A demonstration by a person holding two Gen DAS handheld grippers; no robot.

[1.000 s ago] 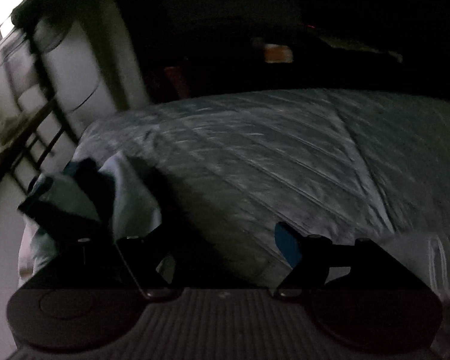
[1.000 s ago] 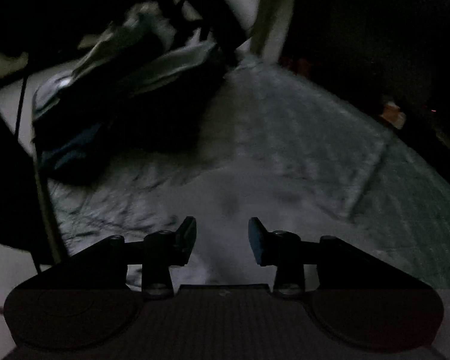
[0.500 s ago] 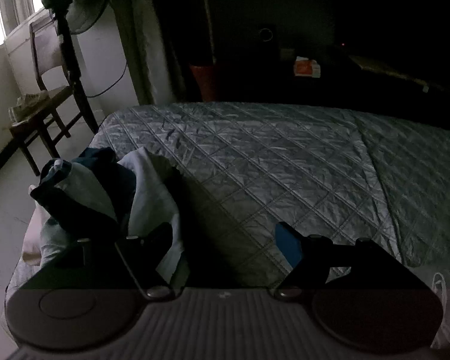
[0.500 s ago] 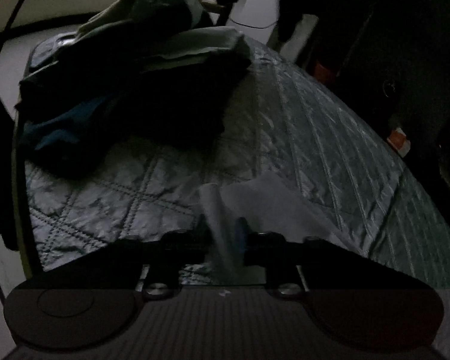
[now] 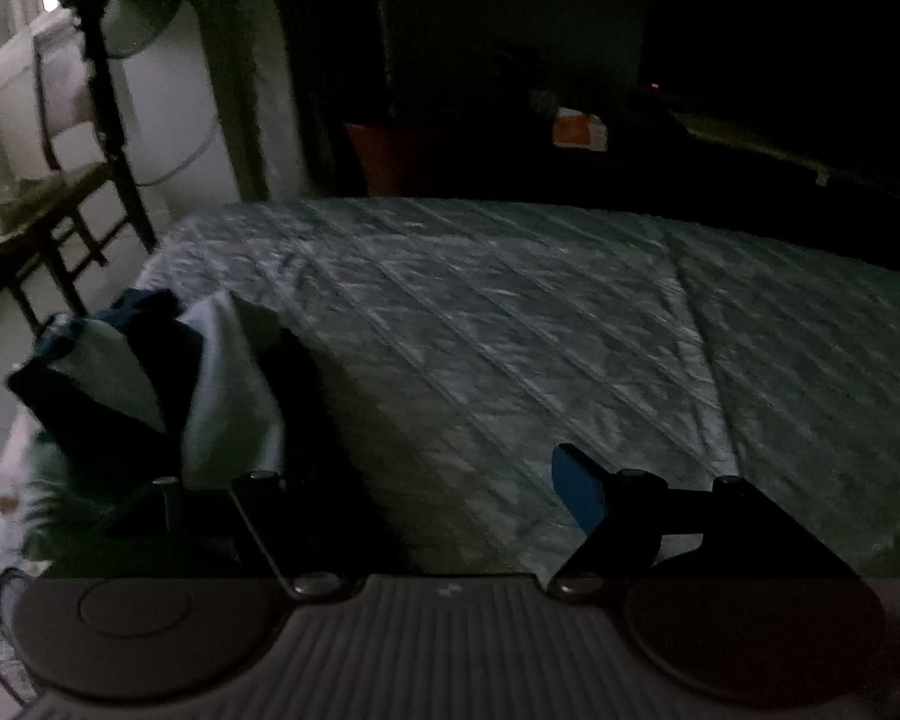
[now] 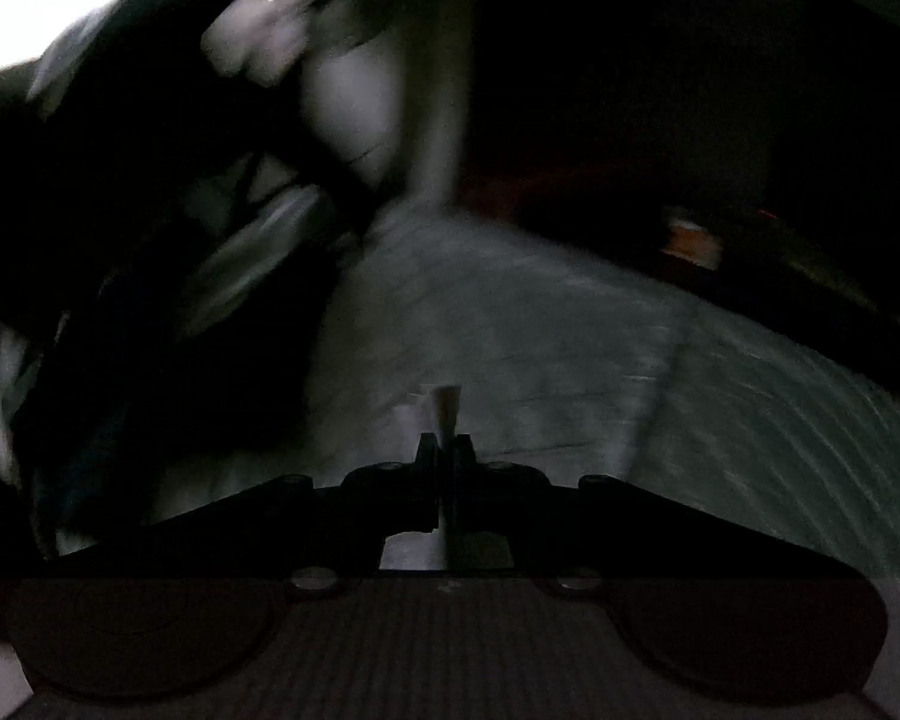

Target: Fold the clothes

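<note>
Legibly nothing; right hand-held gripper (image 6: 445, 450) pinching pale cloth (image 6: 447, 405), left hand-held gripper (image 5: 417, 480) spread.

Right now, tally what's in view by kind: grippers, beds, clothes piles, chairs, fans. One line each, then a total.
Grippers: 2, the left gripper open, the right gripper shut on a pale cloth
Beds: 1, the quilted bed
Clothes piles: 1, the heap of clothes
Chairs: 1, the wooden chair
Fans: 1, the standing fan
Total: 6
</note>
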